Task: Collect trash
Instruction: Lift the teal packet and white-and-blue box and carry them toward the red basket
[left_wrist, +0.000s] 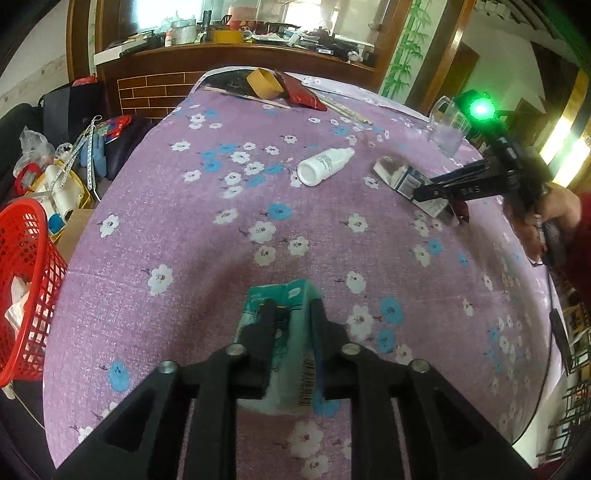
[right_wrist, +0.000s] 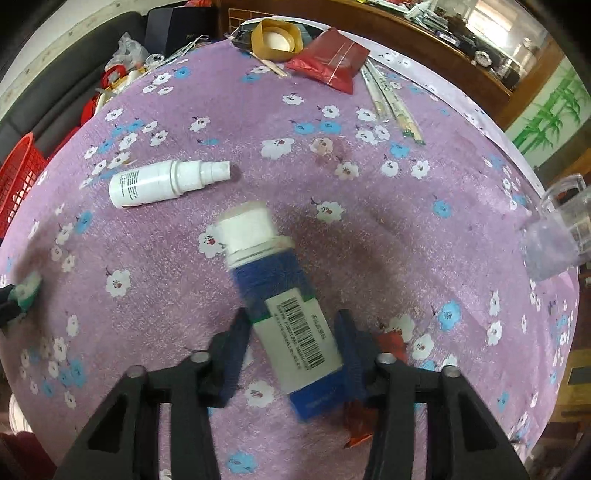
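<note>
A: Two pieces of trash are in our grippers' reach. The left gripper (left_wrist: 290, 314) has its jaws clenched on a teal carton (left_wrist: 282, 317), which sits on the purple floral tablecloth (left_wrist: 207, 236) on our side of the white spray bottle (left_wrist: 325, 166).

B: And the right gripper (right_wrist: 291, 332) straddles the blue-and-white bottle (right_wrist: 280, 295), just on our side of that same spray bottle (right_wrist: 166, 182). The jaws stand released: there is a gap on the left finger's side, though on the right we cannot tell whether the pad touches.

A: How do we expect these to handle?

B: We judge the carton light and soft-walled, so a squeeze across its narrow faces should hold but may dent it. The blue-and-white bottle looks like rigid plastic, round and probably slick. We would take it across the labelled body, not the white cap, so it cannot roll out.

A: Let us count. One teal carton, one blue-and-white bottle, one white spray bottle, lying on its side.

B: Beyond the spray bottle: one tape roll (right_wrist: 277, 38), one red packet (right_wrist: 330, 59) and wrapped chopsticks (right_wrist: 391, 103), number unclear. To its right stands one clear pitcher (left_wrist: 448, 127).

A: One red basket (left_wrist: 27, 288) waits off the cloth's left edge, likely where the trash goes.
</note>
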